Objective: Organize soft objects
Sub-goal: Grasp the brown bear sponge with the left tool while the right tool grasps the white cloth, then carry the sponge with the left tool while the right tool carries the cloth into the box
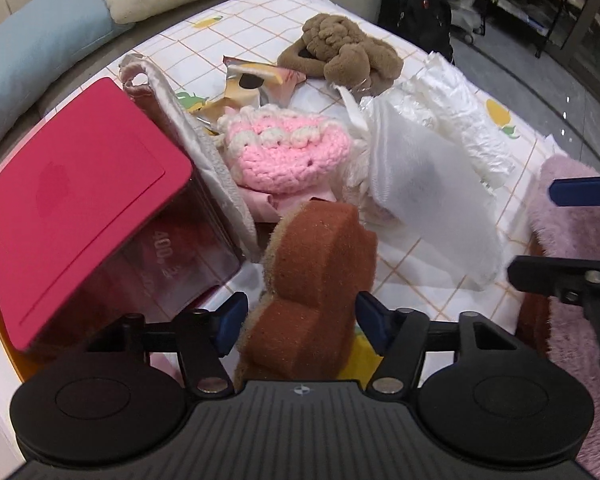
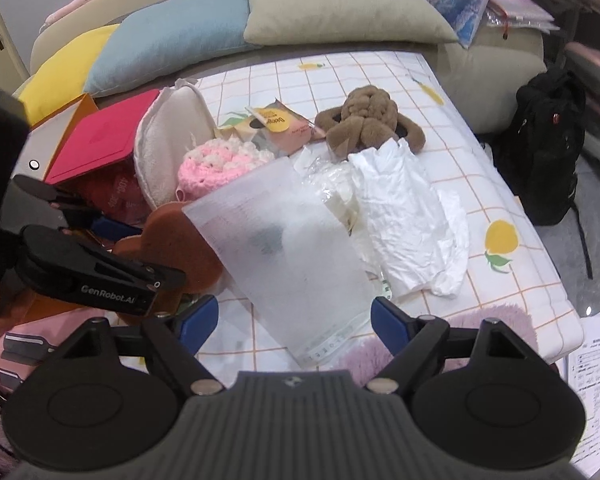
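My left gripper (image 1: 300, 320) is shut on a brown bear-shaped sponge (image 1: 316, 276), held upright above the table; the sponge also shows in the right wrist view (image 2: 180, 236). My right gripper (image 2: 294, 320) is open, its jaws on either side of the near end of a frosted plastic pouch (image 2: 288, 240) that lies on the checked cloth. Behind lie a pink crochet piece (image 1: 288, 152), a white crumpled cloth (image 2: 404, 216), a brown plush toy (image 1: 340, 52) and a cream padded mitt (image 2: 172, 136).
A red-lidded clear box (image 1: 80, 208) stands at the left. Snack packets (image 2: 280, 124) lie mid-table. A pink fluffy rug (image 1: 572, 240) hangs at the right edge. Pillows (image 2: 180, 40) line the sofa behind. A black backpack (image 2: 548, 140) stands on the floor at right.
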`<state>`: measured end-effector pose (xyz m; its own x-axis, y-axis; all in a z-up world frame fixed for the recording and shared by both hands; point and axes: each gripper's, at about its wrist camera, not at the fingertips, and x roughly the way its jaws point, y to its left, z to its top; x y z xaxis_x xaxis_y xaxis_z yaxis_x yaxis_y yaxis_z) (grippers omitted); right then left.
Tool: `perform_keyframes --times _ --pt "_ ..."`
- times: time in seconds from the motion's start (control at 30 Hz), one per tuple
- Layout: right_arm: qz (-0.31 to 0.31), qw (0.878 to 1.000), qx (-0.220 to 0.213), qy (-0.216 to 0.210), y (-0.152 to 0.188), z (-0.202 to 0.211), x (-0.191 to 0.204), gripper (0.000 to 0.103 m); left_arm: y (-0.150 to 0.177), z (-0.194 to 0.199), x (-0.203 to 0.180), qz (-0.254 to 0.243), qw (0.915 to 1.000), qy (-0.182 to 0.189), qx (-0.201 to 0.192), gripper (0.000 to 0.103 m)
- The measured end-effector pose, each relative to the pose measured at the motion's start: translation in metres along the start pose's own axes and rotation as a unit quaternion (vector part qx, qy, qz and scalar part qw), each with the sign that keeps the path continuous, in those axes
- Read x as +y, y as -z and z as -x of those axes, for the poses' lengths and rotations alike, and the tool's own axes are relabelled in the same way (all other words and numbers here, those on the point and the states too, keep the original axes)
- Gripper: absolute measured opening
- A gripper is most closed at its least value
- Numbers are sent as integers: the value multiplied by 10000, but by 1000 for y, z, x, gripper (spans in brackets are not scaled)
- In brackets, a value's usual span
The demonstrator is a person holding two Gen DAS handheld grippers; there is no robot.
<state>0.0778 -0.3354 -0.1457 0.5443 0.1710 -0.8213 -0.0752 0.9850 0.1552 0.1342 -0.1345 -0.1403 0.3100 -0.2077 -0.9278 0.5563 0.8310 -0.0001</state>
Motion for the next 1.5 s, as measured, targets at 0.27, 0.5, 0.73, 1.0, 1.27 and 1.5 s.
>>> perform_keyframes --times 0.27,0.5,0.73,1.0,1.27,1.5 --pt "547 9980 -186 241 -14 0 -8 82 7 8 -7 449 9988 170 -21 48" --pt "686 9947 -354 685 -42 -11 -50 82 13 -8 -7 768 9966 154 256 44" --pt "411 9974 282 515 -67 -68 -85 95 16 -5 -5 1089 9940 39 111 37" --pt "-139 9928 1107 446 -69 -117 -105 86 18 12 -4 1323 9912 61 -69 37" --pt "329 9917 1166 437 -71 -120 -86 59 14 18 0 1659 9861 -94 -43 37" --pt "326 9941 988 296 -71 -102 -76 23 15 37 1 1741 9844 -67 -235 37"
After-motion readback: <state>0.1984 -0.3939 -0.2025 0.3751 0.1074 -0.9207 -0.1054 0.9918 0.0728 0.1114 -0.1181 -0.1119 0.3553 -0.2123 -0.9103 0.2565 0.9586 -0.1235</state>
